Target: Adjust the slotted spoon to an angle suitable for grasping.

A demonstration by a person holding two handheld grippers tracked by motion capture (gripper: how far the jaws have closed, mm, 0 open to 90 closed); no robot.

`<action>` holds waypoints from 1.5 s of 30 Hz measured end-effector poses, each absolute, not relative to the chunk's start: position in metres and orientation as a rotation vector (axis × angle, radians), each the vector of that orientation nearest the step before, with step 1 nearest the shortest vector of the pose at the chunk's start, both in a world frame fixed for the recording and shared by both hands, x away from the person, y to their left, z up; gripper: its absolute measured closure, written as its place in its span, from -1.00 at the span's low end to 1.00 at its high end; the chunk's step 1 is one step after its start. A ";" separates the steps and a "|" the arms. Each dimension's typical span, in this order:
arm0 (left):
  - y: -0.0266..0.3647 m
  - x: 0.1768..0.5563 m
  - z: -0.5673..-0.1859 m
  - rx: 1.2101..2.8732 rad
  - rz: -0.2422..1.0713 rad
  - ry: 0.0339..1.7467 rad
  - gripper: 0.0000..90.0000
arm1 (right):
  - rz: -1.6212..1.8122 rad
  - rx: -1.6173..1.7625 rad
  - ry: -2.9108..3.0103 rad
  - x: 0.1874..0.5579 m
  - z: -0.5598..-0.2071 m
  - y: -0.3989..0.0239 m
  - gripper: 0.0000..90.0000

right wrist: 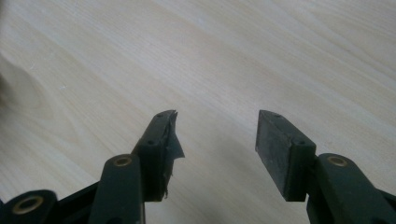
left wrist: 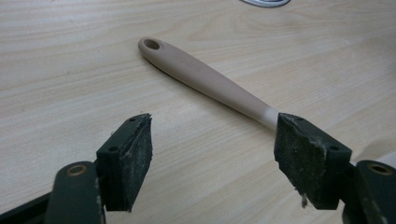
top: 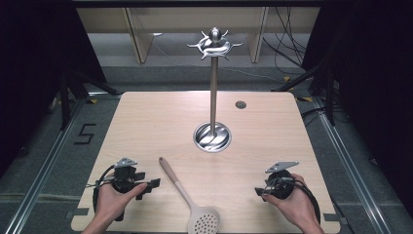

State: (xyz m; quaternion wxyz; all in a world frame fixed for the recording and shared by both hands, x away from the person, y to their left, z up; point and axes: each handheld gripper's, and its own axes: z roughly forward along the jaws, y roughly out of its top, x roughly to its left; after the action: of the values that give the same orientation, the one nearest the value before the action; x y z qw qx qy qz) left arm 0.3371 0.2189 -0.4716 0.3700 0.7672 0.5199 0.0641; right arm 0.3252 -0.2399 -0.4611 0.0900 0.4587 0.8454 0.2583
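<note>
The table (top: 146, 122) is showing a pale, matt wood-grain surface. The skimmer (left wrist: 205, 79) is showing smooth, matt beige plastic. The stand (top: 213, 87) is gleaming as polished metal. The black pads (left wrist: 135, 158) are looking worn and frayed.

A black numeral "5" (top: 86, 134) is marked on the grey floor (top: 58, 161) to the left of the table (top: 146, 117). Faint embossed lettering on the slotted spoon's handle (left wrist: 205, 79) is too small to read.
</note>
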 end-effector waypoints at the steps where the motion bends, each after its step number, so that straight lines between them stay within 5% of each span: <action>1: 0.219 0.337 -0.472 1.968 0.164 1.334 -0.41 | 0.768 1.364 2.514 0.325 -0.461 -0.240 0.07; 22: 0.176 0.383 -0.472 1.991 0.117 1.636 -0.44 | 0.738 1.375 2.527 0.327 -0.463 -0.237 0.04; 29: 0.164 0.389 -0.463 1.947 0.149 1.623 0.00 | 0.751 1.375 2.519 0.327 -0.464 -0.236 0.04; 36: 0.155 0.391 -0.462 2.050 0.219 1.469 0.77 | 0.737 1.388 2.533 0.326 -0.465 -0.235 0.04; 45: 0.140 0.391 -0.464 2.094 0.197 1.438 0.98 | 0.734 1.390 2.541 0.327 -0.467 -0.234 0.02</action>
State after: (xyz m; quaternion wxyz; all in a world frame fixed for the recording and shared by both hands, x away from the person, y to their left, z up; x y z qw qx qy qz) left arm 0.3913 0.1399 -0.4643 0.2924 0.7860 0.5397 0.0738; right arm 0.3266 -0.2341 -0.4666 0.0768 0.4637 0.8480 0.2449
